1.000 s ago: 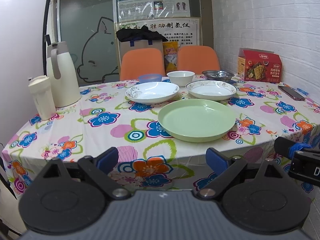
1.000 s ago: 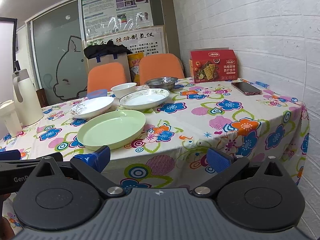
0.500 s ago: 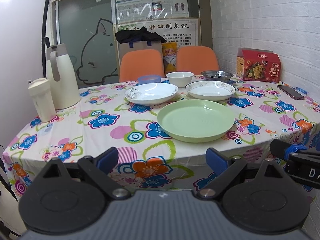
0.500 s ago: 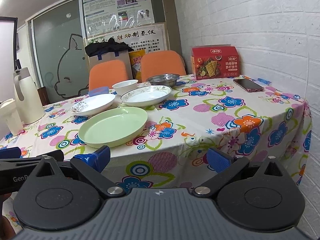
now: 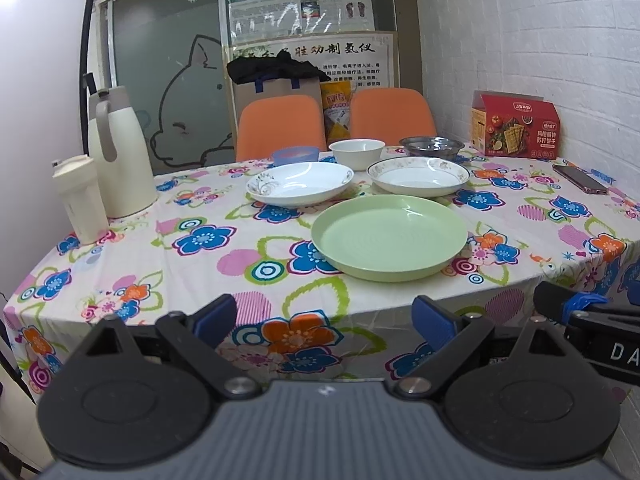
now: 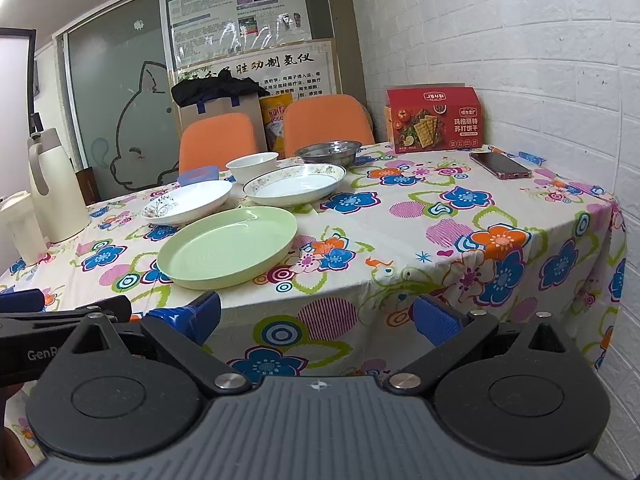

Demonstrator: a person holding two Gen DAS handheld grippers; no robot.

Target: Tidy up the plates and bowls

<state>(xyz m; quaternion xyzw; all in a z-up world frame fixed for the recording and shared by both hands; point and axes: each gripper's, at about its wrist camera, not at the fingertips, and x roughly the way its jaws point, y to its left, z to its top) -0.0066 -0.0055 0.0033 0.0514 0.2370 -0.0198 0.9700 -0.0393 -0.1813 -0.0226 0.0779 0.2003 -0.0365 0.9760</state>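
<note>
Through the left wrist view, the left tool (image 5: pixel 324 318) hung short of the counter's near edge (image 5: pixel 280 308), its blue-padded fingers spread wide apart with nothing between them. A green plate (image 5: pixel 390 237) lay nearest that edge, with open flowered cloth to its left. Behind it sat two white plates side by side, the left white plate (image 5: pixel 300 182) and the gold-rimmed plate (image 5: pixel 418 176), close together but not clearly touching. Farther back stood a blue bowl (image 5: pixel 295 155), a white bowl (image 5: pixel 357 153) and a steel bowl (image 5: pixel 431 146) in a row near the far edge. A cream jug (image 5: pixel 120 152) and a cream cup (image 5: pixel 80 198) kept to the left side; a phone (image 5: pixel 580 178) and a red box (image 5: pixel 514 126) kept to the right.

From the right wrist view, the right tool (image 6: pixel 316 318) also hung before the near edge, fingers wide apart and empty. The right half of the counter lay bare up to the phone, near the brick wall (image 6: pixel 520 40). The left tool's black frame showed at lower left.
</note>
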